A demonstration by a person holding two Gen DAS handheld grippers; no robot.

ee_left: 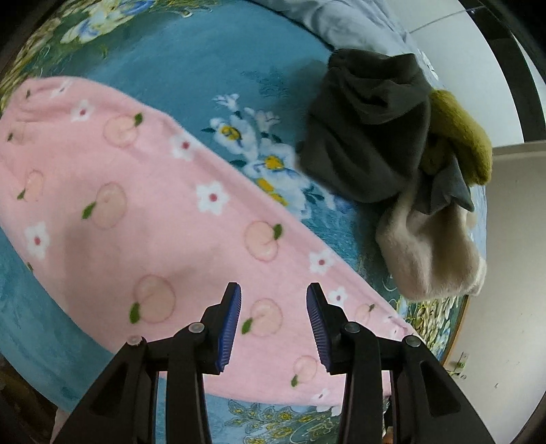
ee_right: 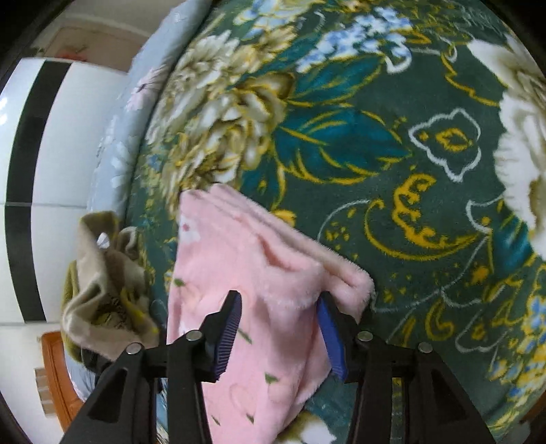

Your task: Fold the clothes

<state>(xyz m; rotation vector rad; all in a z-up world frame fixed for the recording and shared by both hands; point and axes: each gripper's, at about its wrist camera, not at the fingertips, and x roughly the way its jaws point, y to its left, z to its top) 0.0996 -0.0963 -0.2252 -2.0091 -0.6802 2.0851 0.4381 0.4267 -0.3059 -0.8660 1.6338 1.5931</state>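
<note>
A pink fleece garment (ee_left: 143,205) printed with peaches and white flowers lies flat and folded on the floral blanket (ee_left: 191,68). My left gripper (ee_left: 274,290) is open just above its near edge, holding nothing. In the right wrist view the same pink garment (ee_right: 252,273) shows a layered folded corner. My right gripper (ee_right: 279,300) is open with its jaws either side of that corner, the right pad (ee_right: 331,338) touching the fleece edge.
A pile of unfolded clothes lies to the right: a dark grey garment (ee_left: 368,129), an olive one (ee_left: 460,140) and a cream one (ee_left: 430,256). The same pile (ee_right: 105,283) sits at the bed's edge. A pale blue quilt (ee_left: 344,24) lies behind.
</note>
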